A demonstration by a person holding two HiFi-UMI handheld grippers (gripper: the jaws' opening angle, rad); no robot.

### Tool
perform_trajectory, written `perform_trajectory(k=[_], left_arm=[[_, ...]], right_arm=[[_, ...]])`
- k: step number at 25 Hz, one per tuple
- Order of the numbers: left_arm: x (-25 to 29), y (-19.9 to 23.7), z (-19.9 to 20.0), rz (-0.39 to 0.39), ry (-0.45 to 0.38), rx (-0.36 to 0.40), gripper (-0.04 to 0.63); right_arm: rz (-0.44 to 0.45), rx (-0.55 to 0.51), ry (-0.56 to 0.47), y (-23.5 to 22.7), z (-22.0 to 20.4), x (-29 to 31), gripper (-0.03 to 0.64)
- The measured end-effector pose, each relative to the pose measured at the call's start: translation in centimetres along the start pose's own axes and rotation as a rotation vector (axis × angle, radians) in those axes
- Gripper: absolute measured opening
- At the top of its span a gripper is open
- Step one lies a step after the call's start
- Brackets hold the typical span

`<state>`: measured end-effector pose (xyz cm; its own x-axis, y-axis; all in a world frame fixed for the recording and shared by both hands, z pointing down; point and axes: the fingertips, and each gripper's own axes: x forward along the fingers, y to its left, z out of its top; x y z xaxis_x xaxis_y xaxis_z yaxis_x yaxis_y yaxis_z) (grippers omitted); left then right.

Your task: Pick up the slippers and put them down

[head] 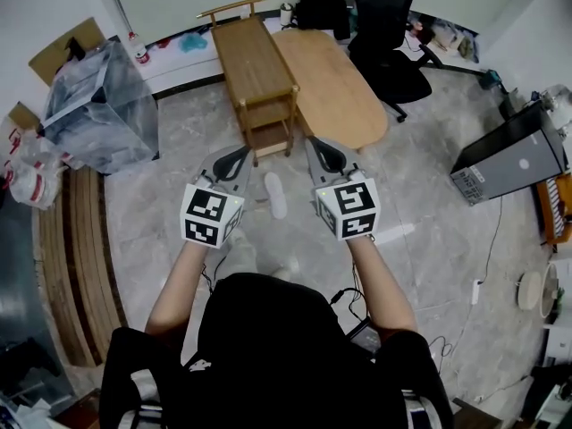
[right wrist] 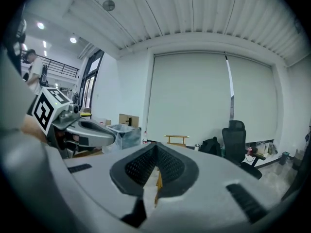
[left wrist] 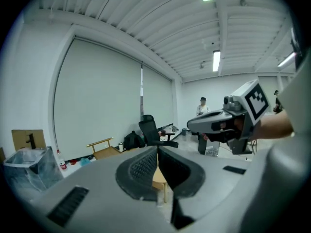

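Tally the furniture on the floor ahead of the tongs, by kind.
Wooden cart: 1
Oval wooden table: 1
Black office chair: 1
Total: 3

No words, numbers or brand names can be read in any view. The left cube [head: 212, 215] on the left tool [head: 243, 156] and the right cube [head: 348, 209] on the right tool [head: 317, 150] carry only black-and-white square marker patterns, with no letters or digits. A white plastic bag [head: 31, 172] at the left edge of the head view bears red print, but it is too small and crumpled to make out.
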<state>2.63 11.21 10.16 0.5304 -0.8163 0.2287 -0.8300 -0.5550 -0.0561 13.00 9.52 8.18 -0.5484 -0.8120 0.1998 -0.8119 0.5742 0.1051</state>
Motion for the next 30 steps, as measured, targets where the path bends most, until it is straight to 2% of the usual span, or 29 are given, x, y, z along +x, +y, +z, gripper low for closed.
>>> perform_trajectory(k=[13,30], left_arm=[[-0.9,-1.2,3.7,0.009,-0.088,0.005,0.006],[-0.8,-0.1,3.1,0.001,-0.077,0.009,0.006]], right_arm=[[0.015,0.013,-0.077,0.9,2.8,-1.4,-0.002],[-0.011,0.015,-0.076,0.6,2.5,-0.8,-0.002]])
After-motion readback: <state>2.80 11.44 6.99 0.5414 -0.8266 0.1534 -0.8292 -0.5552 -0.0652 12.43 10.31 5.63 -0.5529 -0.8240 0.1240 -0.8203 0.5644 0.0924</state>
